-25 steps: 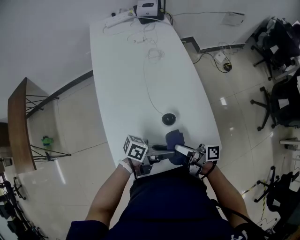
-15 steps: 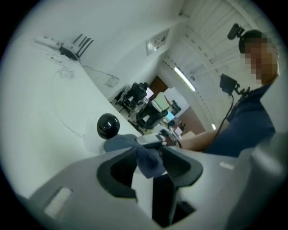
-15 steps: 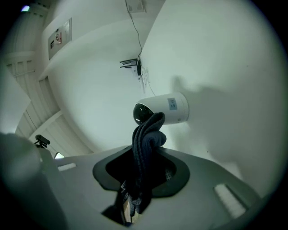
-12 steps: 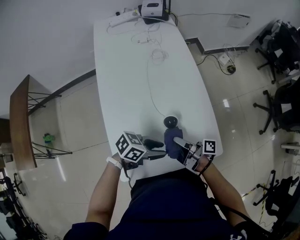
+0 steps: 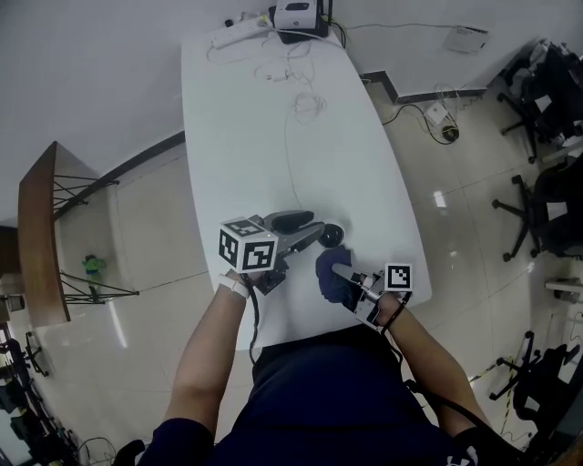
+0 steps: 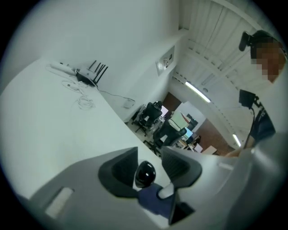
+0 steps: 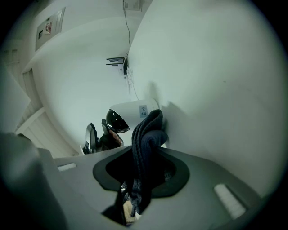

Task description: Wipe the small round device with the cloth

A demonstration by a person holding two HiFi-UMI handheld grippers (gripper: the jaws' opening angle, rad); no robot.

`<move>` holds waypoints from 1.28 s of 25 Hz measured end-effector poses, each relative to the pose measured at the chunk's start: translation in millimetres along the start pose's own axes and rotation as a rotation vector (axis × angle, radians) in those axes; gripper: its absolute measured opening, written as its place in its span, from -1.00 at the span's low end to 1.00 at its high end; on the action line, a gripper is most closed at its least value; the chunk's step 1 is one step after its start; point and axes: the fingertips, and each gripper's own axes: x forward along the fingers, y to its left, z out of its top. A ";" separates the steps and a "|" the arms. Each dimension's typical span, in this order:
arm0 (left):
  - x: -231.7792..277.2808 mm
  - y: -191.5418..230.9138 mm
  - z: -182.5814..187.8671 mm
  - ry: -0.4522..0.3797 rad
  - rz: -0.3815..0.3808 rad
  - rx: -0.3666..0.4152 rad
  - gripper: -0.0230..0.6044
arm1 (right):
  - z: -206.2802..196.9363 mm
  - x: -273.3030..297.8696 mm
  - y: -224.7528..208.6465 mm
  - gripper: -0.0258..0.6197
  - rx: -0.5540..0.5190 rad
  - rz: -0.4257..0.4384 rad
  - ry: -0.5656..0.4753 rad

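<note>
Two grippers low over the near end of a long white table (image 5: 246,136), one in each hand of a person in a dark top. Reaching in from the left, the left gripper (image 5: 317,229), with its marker cube (image 5: 248,246) on the near left side. Jaws apart, just now closing in a little, with nothing pinched. Right in front of the jaw tips, the small round device (image 5: 333,235), seen in the gap between them in the left gripper view but not squeezed by the pads. Black and shiny on top, white on the side, with a tiny label. Sitting on the table close to the right edge and not far from the near end. From there, a thin white wire (image 5: 288,164) running up the table to the far end.

Coming in from the near right, the right gripper (image 5: 342,273). Jaws just been closing, now clamped tight on a dark blue cloth (image 5: 328,284). Bunched up and sticking out past the jaw tips, just on the near side of the device. Hard to tell if touching or not.

At the far end of the table, a white box (image 5: 296,16) with thin black sticks, a white power strip (image 5: 232,35) and some loose wire. Shiny pale floor (image 5: 455,209) all around. Black office chairs (image 5: 547,82) far off to the right. On the left, a brown wooden top (image 5: 36,237) on thin black legs.
</note>
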 end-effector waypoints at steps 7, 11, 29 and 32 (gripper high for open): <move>16.8 24.2 -8.5 0.000 0.006 -0.124 -0.41 | -2.0 1.6 45.5 -0.58 -0.055 0.072 0.001; 14.3 25.7 -14.9 0.011 0.001 -0.128 -0.41 | -5.5 -4.7 97.1 -0.58 -0.211 0.109 0.007; 12.5 33.2 -25.1 0.072 0.091 -0.081 -0.45 | 14.9 -41.2 10.1 -0.58 -0.211 -0.190 -0.006; 17.5 28.7 -30.1 0.087 0.092 -0.084 -0.45 | 13.6 -16.4 1.5 -0.58 -0.162 -0.143 0.040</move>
